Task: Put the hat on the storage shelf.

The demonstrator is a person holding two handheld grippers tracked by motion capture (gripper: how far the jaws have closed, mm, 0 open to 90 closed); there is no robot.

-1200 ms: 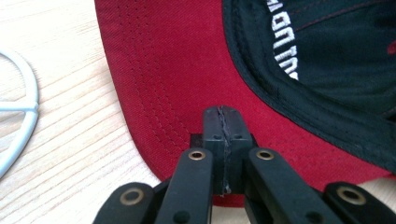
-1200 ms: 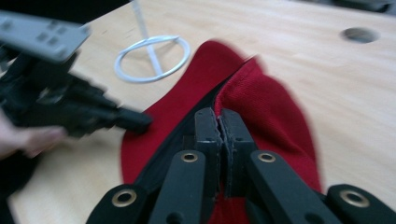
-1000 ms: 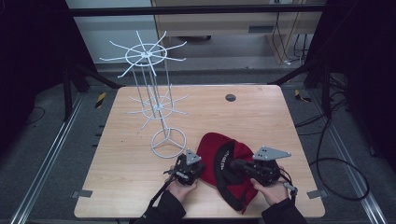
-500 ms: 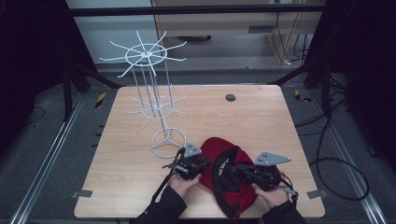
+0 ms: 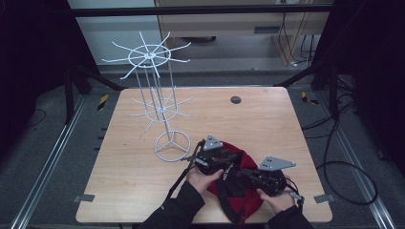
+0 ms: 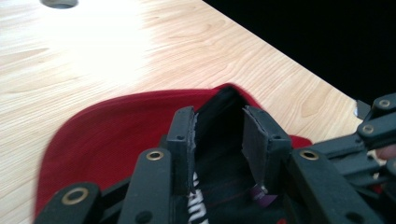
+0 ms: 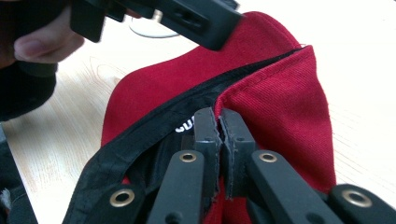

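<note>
From above, your red cap (image 5: 241, 183) lies at the near edge of the counter (image 5: 267, 119), just right of the white wire rack (image 5: 160, 112), with both hands on it. Along your left gripper (image 6: 219, 135), the jaws have just been opening and stand partly apart over the cap's black lining, pressing nothing. Along your right gripper (image 7: 219, 126), the jaws are pinched tight on the cap's rim.

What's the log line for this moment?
left gripper: jaws just opening, free of red cap | right gripper: shut on cap rim | rack: empty
</note>
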